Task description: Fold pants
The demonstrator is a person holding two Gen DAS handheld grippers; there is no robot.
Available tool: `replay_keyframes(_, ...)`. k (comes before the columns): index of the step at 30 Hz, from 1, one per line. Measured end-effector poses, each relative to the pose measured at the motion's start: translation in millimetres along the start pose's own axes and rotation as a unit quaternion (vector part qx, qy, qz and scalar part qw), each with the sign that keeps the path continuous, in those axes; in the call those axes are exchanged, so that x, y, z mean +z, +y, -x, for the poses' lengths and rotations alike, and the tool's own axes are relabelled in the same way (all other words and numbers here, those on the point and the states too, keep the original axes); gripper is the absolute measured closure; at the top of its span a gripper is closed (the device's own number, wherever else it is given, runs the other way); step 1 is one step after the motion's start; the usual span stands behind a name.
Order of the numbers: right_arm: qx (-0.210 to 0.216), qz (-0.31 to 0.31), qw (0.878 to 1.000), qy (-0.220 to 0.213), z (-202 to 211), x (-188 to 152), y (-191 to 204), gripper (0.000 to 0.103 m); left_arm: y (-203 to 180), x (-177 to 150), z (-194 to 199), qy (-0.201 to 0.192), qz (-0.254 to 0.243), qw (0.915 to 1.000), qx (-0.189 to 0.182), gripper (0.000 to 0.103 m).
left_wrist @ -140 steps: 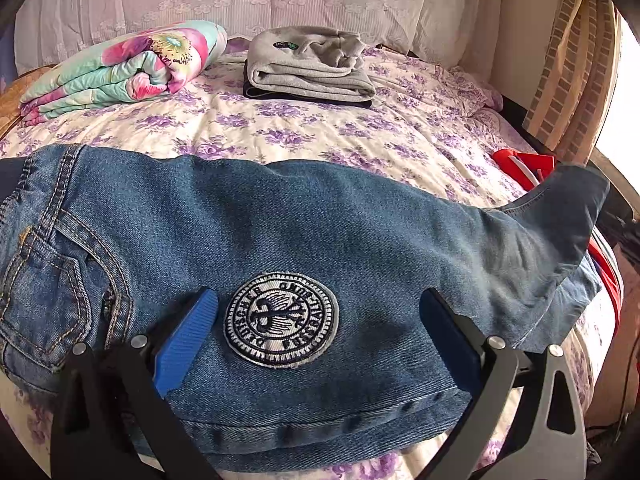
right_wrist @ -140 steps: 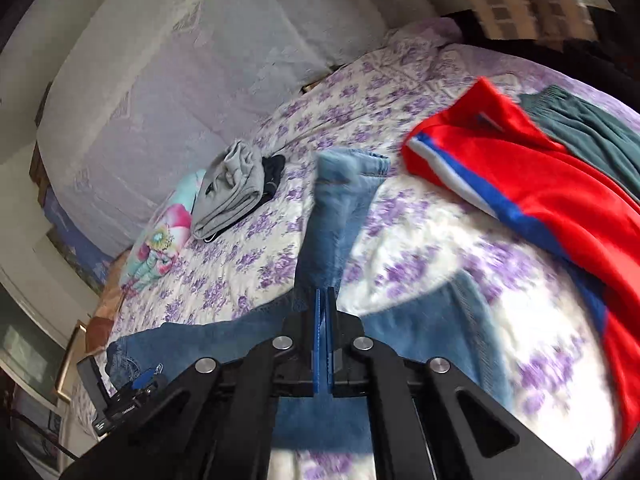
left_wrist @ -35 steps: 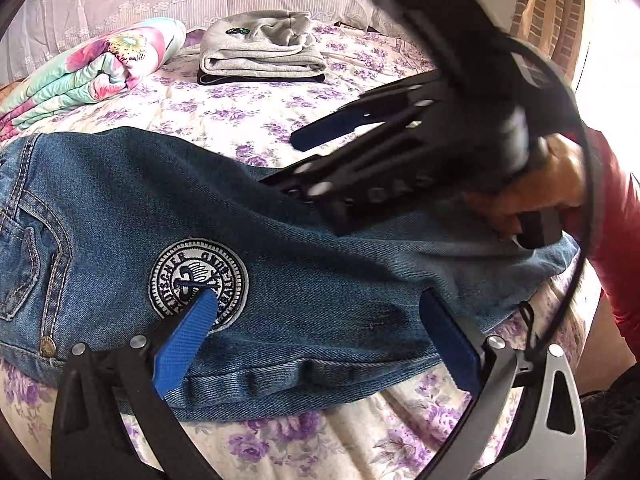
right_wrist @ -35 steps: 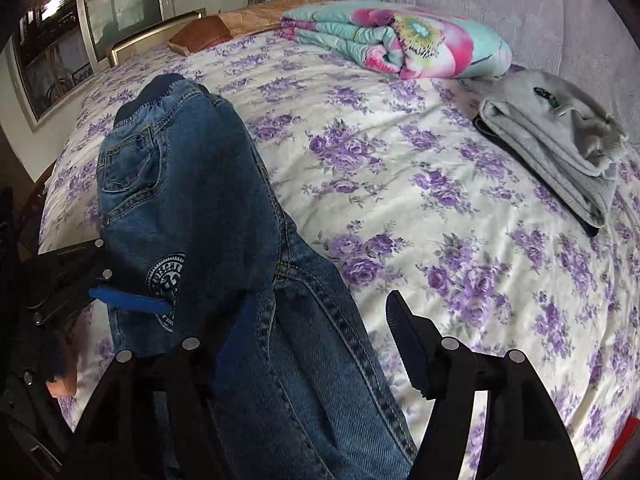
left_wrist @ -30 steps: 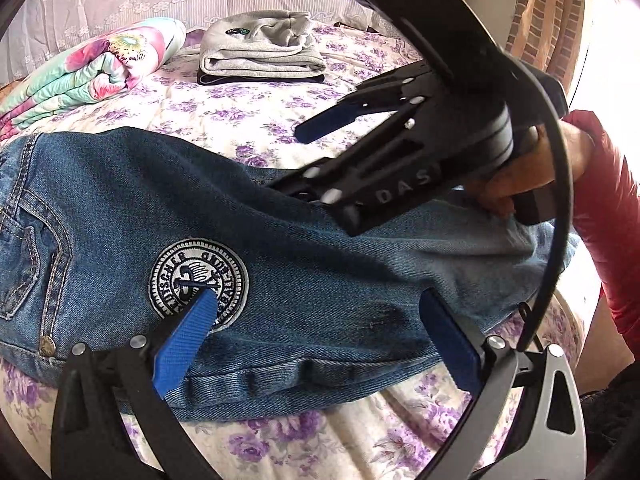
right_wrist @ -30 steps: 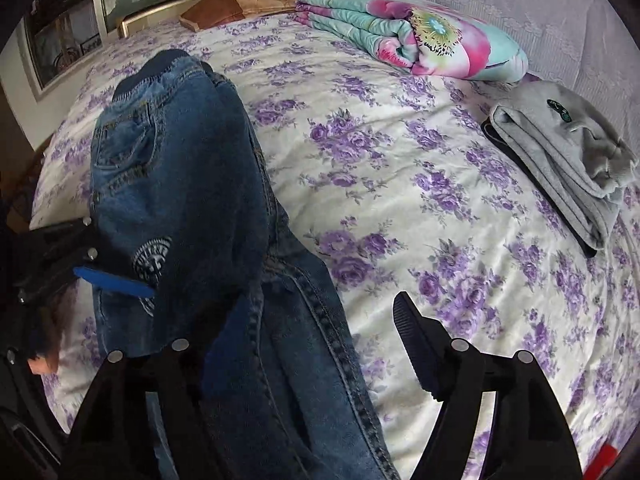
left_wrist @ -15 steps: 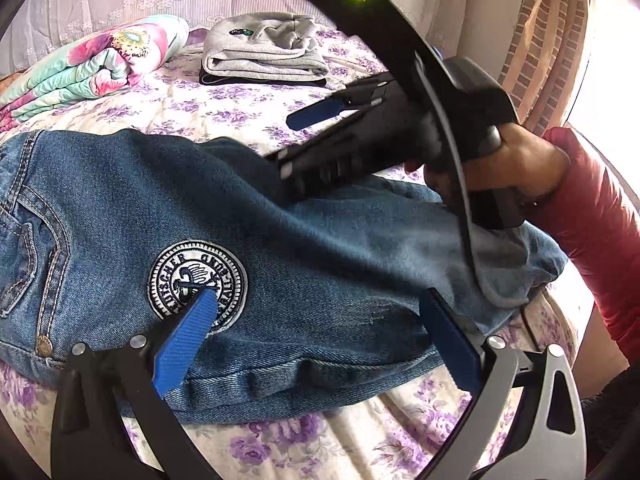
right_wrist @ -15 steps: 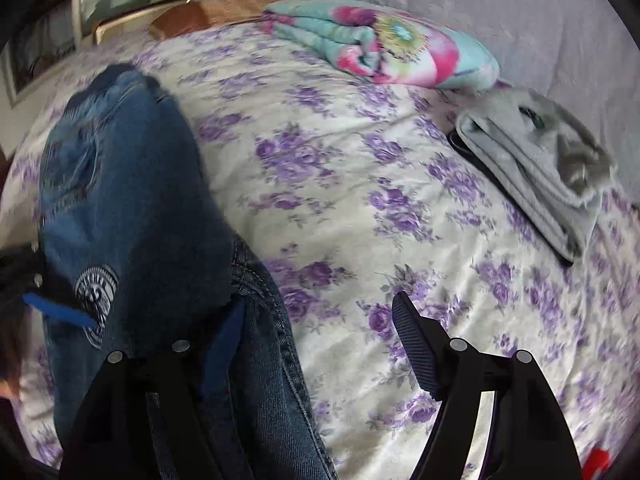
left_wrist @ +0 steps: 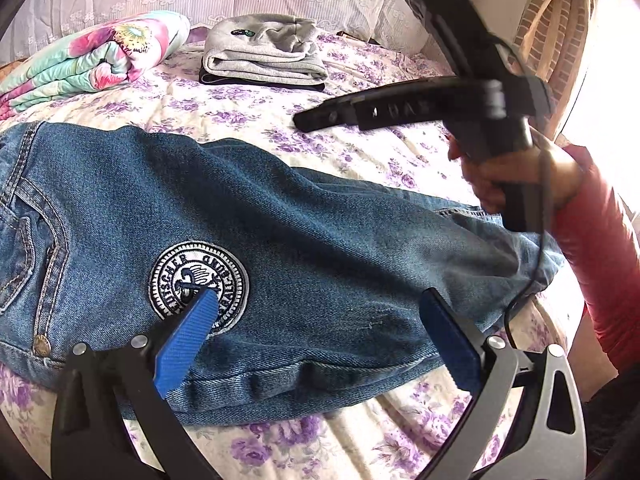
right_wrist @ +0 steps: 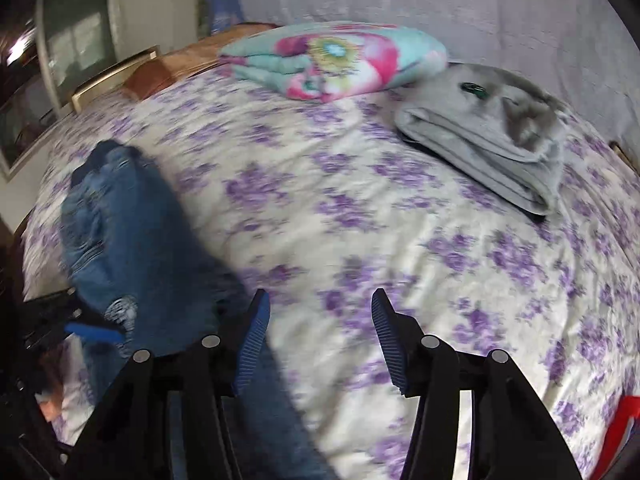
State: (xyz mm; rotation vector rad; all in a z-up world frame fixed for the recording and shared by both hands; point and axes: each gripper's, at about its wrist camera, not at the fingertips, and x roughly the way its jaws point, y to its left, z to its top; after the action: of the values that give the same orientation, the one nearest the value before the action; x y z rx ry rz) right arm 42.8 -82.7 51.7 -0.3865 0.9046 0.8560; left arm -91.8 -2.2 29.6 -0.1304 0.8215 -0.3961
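Note:
Blue jeans (left_wrist: 280, 232) with a round white patch (left_wrist: 199, 279) lie folded lengthwise across the flowered bed. My left gripper (left_wrist: 320, 320) hovers open over their near edge, with its left pad by the patch. In the left wrist view my right gripper (left_wrist: 316, 120), held by a hand (left_wrist: 508, 176) in a red sleeve, is lifted off the denim over the bedsheet. In the right wrist view my right gripper (right_wrist: 320, 328) has its jaws closing with only bedsheet between them. The jeans (right_wrist: 132, 248) lie to its left.
Folded grey pants (left_wrist: 260, 56) on a dark garment and a flowered quilt (left_wrist: 84, 64) lie at the back of the bed. A curtain (left_wrist: 556, 40) hangs at the right. A red garment (right_wrist: 620, 432) shows at the right wrist view's lower right edge.
My right gripper has lifted off the jeans leg and swung away to the right over the bedsheet, with its jaws narrowing. My left gripper has stayed where it was.

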Motion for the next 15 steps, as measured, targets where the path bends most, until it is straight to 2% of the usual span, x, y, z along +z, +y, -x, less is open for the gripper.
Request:
replay_keyframes(3, 0.032, 0.001, 0.999, 0.014, -18, 1, 24, 0.055, -2, 0, -1, 0.0, -0.002, 1.0, 0.003, 0.005)
replay_keyframes(4, 0.041, 0.005, 0.999, 0.021, -23, 1, 33, 0.061, -2, 0, -1, 0.001, -0.003, 1.0, 0.004, 0.005)
replay_keyframes(5, 0.045, 0.007, 0.999, 0.026, -26, -1, 39, 0.067, -2, 0, -1, 0.001, -0.003, 1.0, 0.004, 0.005)
replay_keyframes(7, 0.04, 0.006, 0.999, 0.022, -25, -5, 42, 0.069, -2, 0, -1, 0.001, -0.003, 1.0, 0.004, 0.005)
replay_keyframes(9, 0.048, -0.004, 0.999, 0.02, -22, -7, 41, 0.075, -2, 0, -1, 0.0, -0.003, 1.0, 0.004, 0.005)
replay_keyframes(11, 0.056, -0.007, 0.998, 0.022, -22, -9, 44, 0.085, -1, -1, -1, -0.001, -0.001, 1.0, 0.002, 0.005)
replay_keyframes(13, 0.04, 0.008, 0.999, 0.019, -21, -10, 54, 0.085, -2, -1, -1, -0.001, -0.002, 1.0, 0.003, 0.005)
replay_keyframes(15, 0.051, -0.005, 0.998, 0.022, -24, -10, 49, 0.085, -3, -1, -1, 0.0, -0.004, 1.0, 0.006, 0.005)
